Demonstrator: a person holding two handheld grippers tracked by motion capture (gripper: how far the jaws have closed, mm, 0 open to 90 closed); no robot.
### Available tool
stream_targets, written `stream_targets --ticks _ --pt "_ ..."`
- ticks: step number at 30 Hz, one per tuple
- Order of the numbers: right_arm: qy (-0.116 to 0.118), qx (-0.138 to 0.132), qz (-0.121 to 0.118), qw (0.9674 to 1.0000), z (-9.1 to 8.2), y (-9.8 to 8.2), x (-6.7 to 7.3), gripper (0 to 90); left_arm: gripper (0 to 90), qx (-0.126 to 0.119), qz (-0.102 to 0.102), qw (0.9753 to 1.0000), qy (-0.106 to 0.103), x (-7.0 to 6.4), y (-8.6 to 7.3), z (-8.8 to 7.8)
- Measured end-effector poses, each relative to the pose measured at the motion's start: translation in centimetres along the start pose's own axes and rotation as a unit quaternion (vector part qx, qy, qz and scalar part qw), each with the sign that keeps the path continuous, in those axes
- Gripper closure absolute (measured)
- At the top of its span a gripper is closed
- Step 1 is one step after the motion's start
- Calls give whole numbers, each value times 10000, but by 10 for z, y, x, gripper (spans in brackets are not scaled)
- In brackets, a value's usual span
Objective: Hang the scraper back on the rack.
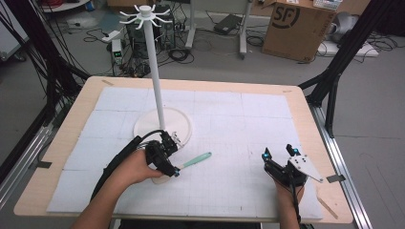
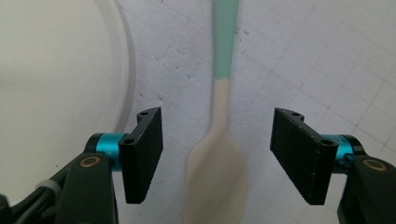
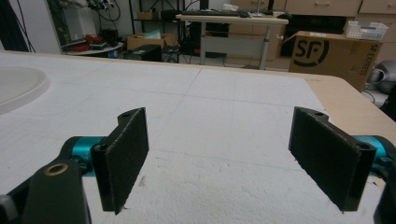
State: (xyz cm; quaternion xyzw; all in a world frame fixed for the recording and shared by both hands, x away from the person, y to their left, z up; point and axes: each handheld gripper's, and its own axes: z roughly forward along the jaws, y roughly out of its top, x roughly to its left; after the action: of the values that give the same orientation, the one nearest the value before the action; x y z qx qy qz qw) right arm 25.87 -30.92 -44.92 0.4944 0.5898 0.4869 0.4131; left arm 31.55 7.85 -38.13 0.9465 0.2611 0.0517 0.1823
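Two grippers' jaws open, spatula (image 2: 217, 154) between the left's; "SF" on carton (image 1: 296, 28).

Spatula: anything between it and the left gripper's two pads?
No. In the left gripper view the spatula lies on the white mat midway between the open left gripper jaws, with bare mat on each side.

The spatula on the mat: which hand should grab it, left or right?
Probably left. The left gripper hangs right over the spatula, jaws open either side of its cream blade, not touching. The right gripper sits far across the mat, open, with nothing between its jaws.
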Motion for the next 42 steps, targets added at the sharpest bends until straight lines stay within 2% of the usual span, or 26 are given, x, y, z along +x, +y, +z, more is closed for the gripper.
stream_targets --ticks 4,12,17,21,30,36,42 --pt "-6 -13 -28 10000 0 0 0 191 350 334 -1 9994 -72 1 3 7" --pt "8 -3 -28 10000 0 0 -1 191 354 584 -32 9982 -158 0 9 15" --pt "8 3 -27 10000 0 0 -1 191 360 821 -35 9966 -109 1 15 20" --pt "27 23 -25 10000 0 0 -1 191 358 926 -13 9956 -146 1 21 23" --pt "31 25 -27 10000 0 0 -1 191 362 1096 -104 9937 -216 3 30 31" --pt "27 21 -24 10000 1 0 -1 191 401 1201 -26 9924 -261 1 32 36" --pt "17 23 -22 10000 1 0 -1 191 426 1202 -38 9925 -212 -1 35 36"
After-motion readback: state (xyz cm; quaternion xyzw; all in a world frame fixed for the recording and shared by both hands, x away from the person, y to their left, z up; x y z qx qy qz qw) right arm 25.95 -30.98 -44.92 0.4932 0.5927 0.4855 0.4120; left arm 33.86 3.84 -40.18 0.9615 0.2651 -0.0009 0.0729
